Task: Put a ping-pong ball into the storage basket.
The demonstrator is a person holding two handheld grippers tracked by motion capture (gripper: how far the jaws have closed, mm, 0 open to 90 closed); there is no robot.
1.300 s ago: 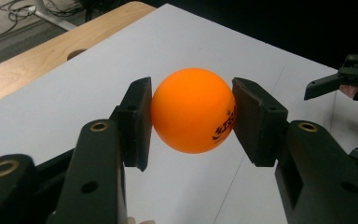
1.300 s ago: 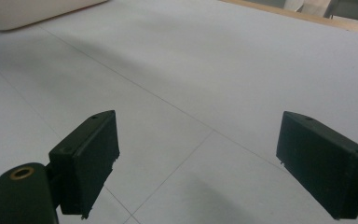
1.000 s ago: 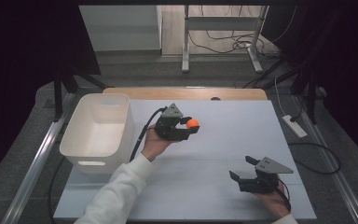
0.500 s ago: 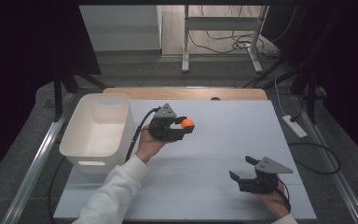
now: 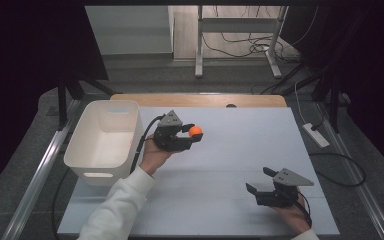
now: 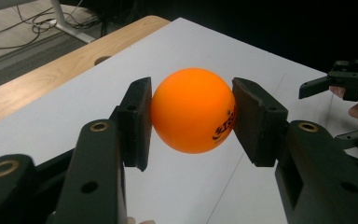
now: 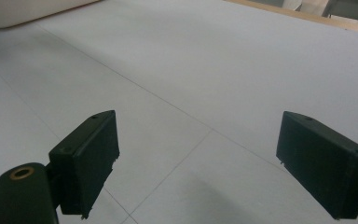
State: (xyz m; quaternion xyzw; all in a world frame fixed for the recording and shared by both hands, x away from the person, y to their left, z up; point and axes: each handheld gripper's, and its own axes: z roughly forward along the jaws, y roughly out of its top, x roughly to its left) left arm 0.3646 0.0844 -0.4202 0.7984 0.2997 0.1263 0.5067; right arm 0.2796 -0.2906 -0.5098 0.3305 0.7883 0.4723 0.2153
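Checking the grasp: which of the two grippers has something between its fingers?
The left gripper, beside the white bin: its fingers clamp the orange ball. The right gripper, near the table's front edge, stands open with nothing between its fingers.

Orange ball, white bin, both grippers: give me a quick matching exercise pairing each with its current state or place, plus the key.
Things:
1. orange ball
2. white bin
3. left gripper
4. right gripper

States:
A. jaws open, nothing between them
B. stands at the table's left edge
C. clamped between two black jaws
D. shut on the ball, beside the bin

Pairs: 1-C, 2-B, 3-D, 4-A
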